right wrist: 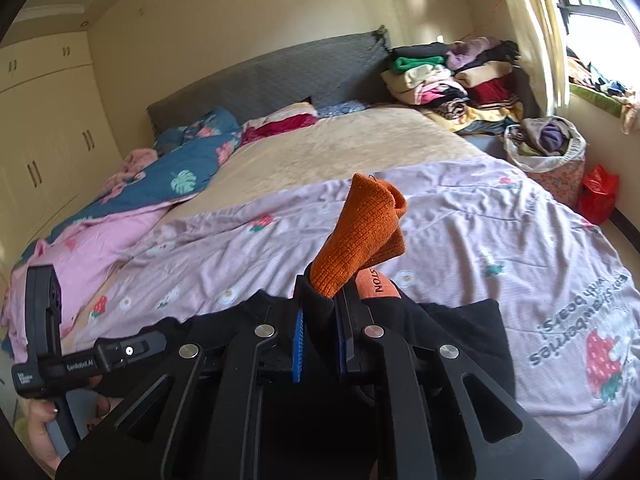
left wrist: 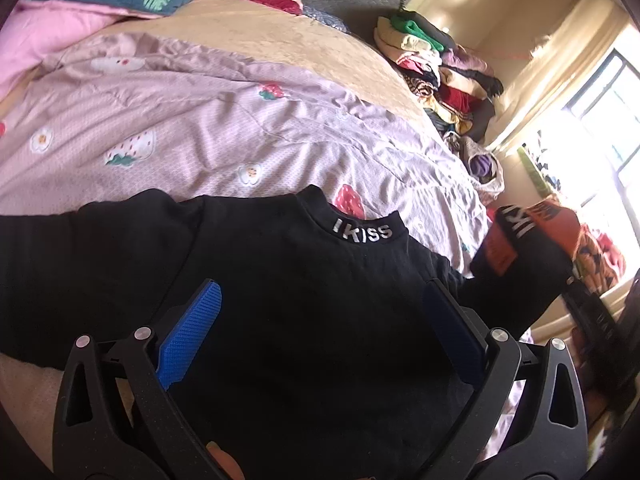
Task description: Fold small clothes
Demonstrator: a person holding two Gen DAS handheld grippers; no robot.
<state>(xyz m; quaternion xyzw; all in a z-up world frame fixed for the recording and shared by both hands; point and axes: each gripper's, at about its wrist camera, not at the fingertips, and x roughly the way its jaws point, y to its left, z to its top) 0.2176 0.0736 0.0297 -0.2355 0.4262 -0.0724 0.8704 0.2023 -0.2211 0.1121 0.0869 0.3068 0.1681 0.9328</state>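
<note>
Landmark: the black top (left wrist: 288, 280), spread front-up on the near edge of the bed, collar lettering readable. Left gripper (left wrist: 320, 320) poised over its chest, jaws wide, nothing between the blue pads. Right gripper (right wrist: 320, 344) at the top's right side, jaws narrow and clamped on the right sleeve (right wrist: 316, 304), orange cuff (right wrist: 360, 236) sticking up past the fingertips. Judgement: folding barely begun; the body lies unfolded, the left sleeve looks still stretched out flat, and the raised sleeve probably wants laying across the chest first. Under and beyond the top, a lilac strawberry-print quilt (left wrist: 200, 120), wrinkled, soft footing for creases. Farther, a beige blanket (right wrist: 340, 140), pillows, grey headboard (right wrist: 260, 76). Far right of the top, a stack of folded clothes (right wrist: 452, 76), a laundry basket (right wrist: 548, 152), bright window (left wrist: 600, 120).
</note>
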